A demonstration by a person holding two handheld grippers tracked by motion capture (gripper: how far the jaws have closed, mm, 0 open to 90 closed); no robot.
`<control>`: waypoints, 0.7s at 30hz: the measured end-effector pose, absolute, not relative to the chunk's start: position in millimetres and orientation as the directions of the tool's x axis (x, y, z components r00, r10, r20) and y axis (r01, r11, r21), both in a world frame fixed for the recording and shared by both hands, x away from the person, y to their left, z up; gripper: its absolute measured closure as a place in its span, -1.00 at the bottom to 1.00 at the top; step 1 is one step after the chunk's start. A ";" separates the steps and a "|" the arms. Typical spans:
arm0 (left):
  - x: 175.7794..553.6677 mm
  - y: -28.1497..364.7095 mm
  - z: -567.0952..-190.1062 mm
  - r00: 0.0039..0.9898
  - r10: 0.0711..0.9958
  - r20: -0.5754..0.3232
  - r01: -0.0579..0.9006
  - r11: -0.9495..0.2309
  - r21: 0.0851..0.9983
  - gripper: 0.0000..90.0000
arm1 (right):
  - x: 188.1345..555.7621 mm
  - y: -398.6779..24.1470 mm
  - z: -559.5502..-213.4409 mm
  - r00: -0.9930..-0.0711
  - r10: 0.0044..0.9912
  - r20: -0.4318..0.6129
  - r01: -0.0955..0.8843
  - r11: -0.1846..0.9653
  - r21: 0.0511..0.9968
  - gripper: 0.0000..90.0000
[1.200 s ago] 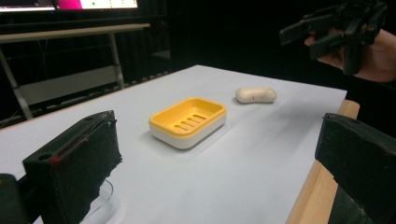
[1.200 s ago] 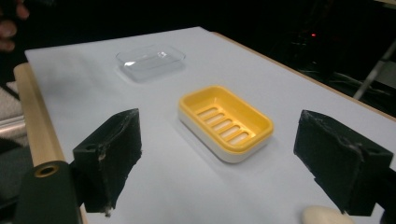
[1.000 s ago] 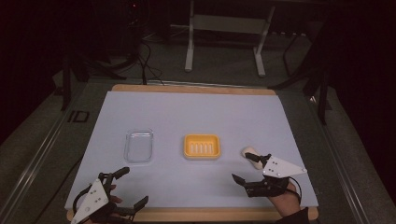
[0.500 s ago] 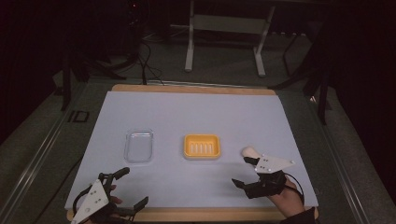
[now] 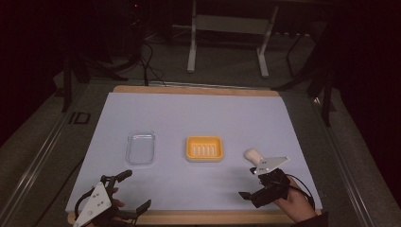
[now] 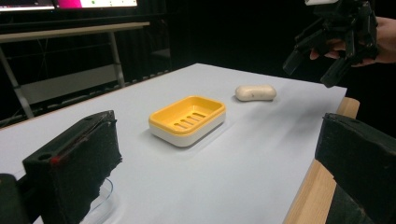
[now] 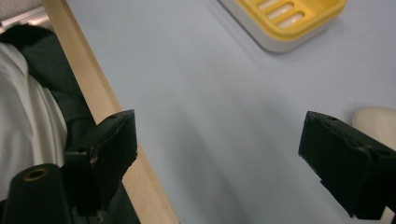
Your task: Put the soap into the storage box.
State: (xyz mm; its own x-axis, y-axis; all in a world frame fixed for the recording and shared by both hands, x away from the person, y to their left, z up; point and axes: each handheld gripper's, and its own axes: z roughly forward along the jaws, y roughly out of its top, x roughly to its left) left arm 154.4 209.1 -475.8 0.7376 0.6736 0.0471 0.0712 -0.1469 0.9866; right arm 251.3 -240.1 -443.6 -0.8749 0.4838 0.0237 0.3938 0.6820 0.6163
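My right gripper (image 5: 253, 183) has just been opening its jaws wide, nothing between them. The soap (image 5: 252, 154) lies near the table's right edge, beside the yellow dish (image 5: 204, 148). My left gripper (image 5: 127, 193) is open too. If I come in crooked, I may push the soap away.

Glossy yellow plastic soap dish (image 5: 204, 148); smooth matt soap bar (image 5: 252, 154); clear plastic lid (image 5: 140, 147).

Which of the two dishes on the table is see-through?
The clear plastic dish on the left, nearer the left tongs. The other, the soap dish in the middle, is opaque yellow with drain slots.
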 end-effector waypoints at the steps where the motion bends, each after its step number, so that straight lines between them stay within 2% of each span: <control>1: 154.5 208.8 -475.9 0.739 0.672 0.049 0.069 -0.148 0.987 -1.00 | 251.3 -240.1 -443.6 -0.875 0.484 0.024 0.394 0.682 0.616 -0.74; 11: 154.9 208.1 -476.3 0.738 0.673 0.057 0.068 -0.158 0.985 -1.00 | 259.1 -241.3 -446.4 -0.869 0.491 0.058 0.452 0.743 0.494 -0.72; 17: 155.0 207.4 -476.5 0.739 0.671 0.060 0.070 -0.164 0.984 -1.00 | 263.5 -246.6 -445.6 -0.854 0.515 0.070 0.484 0.738 0.470 -0.73; 21: 154.9 207.0 -476.7 0.740 0.670 0.059 0.069 -0.163 0.984 -1.00 | 266.1 -249.5 -446.4 -0.852 0.519 0.069 0.496 0.759 0.422 -0.72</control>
State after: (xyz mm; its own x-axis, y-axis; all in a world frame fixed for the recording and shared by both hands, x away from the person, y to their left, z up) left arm 154.9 207.0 -476.7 0.7397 0.6703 0.0593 0.0686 -0.1628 0.9843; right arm 266.1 -249.5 -446.4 -0.8522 0.5187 0.0689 0.4961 0.7591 0.4216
